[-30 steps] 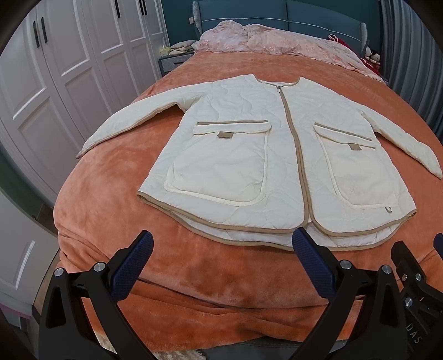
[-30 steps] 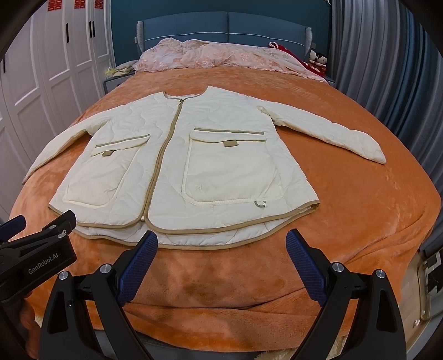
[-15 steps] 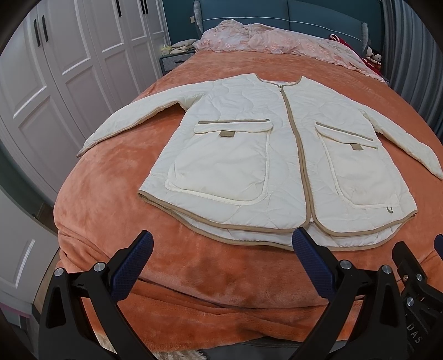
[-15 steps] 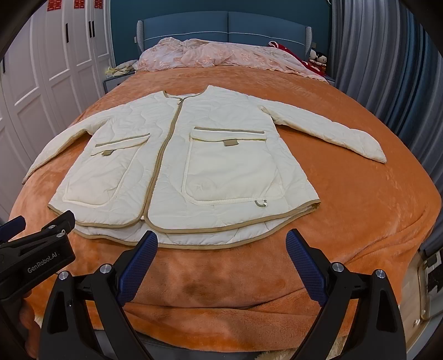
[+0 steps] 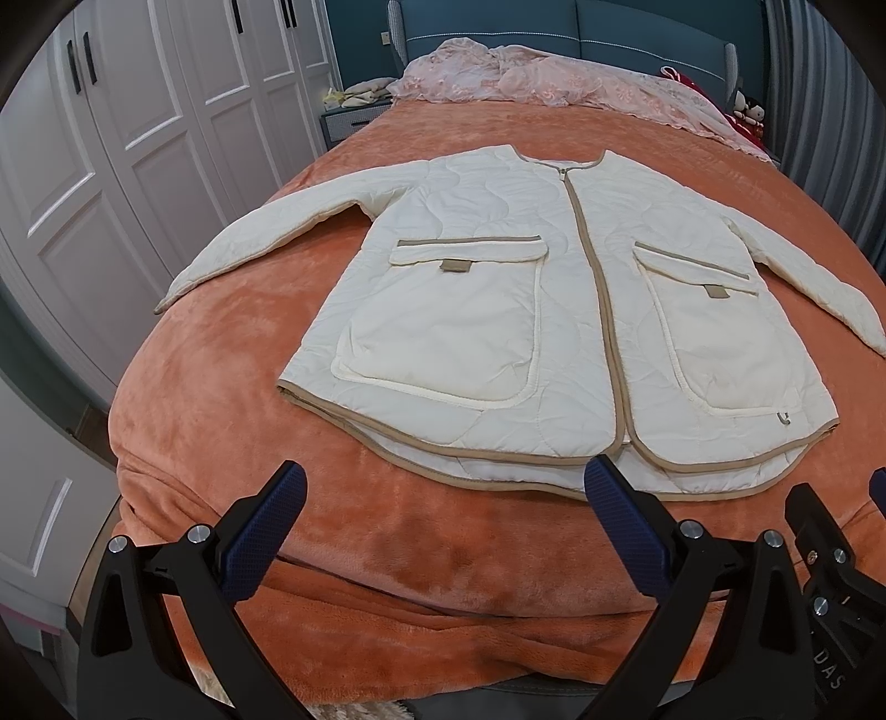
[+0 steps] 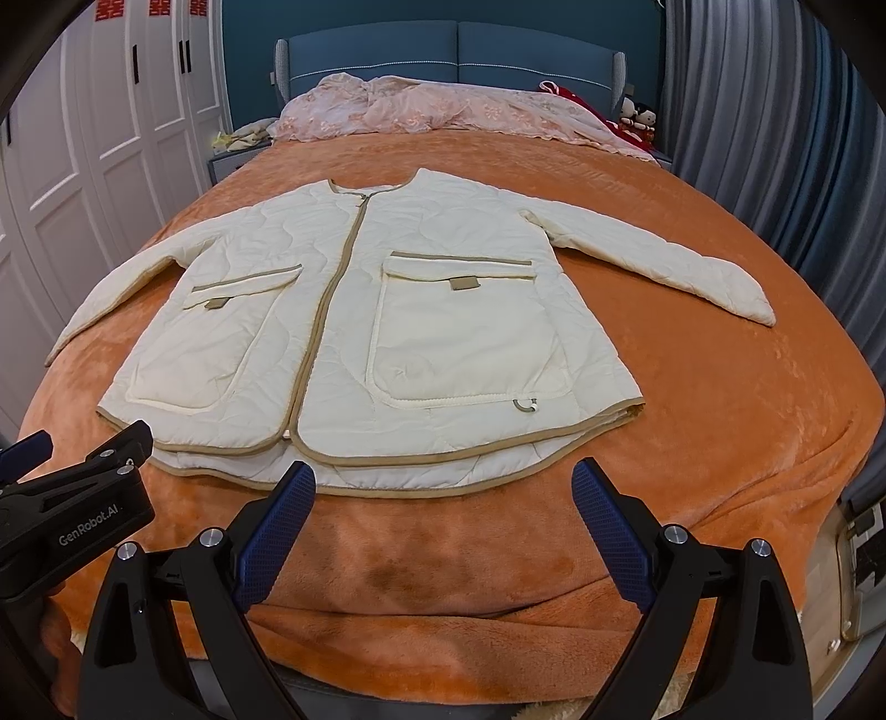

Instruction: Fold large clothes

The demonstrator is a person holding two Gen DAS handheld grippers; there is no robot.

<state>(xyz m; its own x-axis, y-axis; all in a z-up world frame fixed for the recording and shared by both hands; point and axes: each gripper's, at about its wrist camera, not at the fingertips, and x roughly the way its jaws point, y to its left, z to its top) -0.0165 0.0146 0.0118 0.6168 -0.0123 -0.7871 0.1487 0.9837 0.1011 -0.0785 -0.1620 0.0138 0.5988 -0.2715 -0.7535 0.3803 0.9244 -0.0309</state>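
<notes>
A cream quilted jacket (image 5: 498, 310) with tan trim lies flat, front up and zipped, on the orange bedspread (image 5: 221, 387), sleeves spread to both sides; it also shows in the right wrist view (image 6: 387, 332). My left gripper (image 5: 443, 498) is open and empty, just short of the jacket's hem at the foot of the bed. My right gripper (image 6: 443, 498) is open and empty, also just short of the hem. The left gripper's body shows at the left of the right wrist view (image 6: 72, 515).
A pink lace blanket (image 6: 443, 111) is heaped at the blue headboard (image 6: 454, 50). White wardrobe doors (image 5: 111, 138) line the left side, grey curtains (image 6: 775, 138) the right. A nightstand (image 5: 354, 119) stands by the bed head.
Both grippers have crept slightly towards the bed; the jacket sits a little higher in the views. The jaws have stayed open.
</notes>
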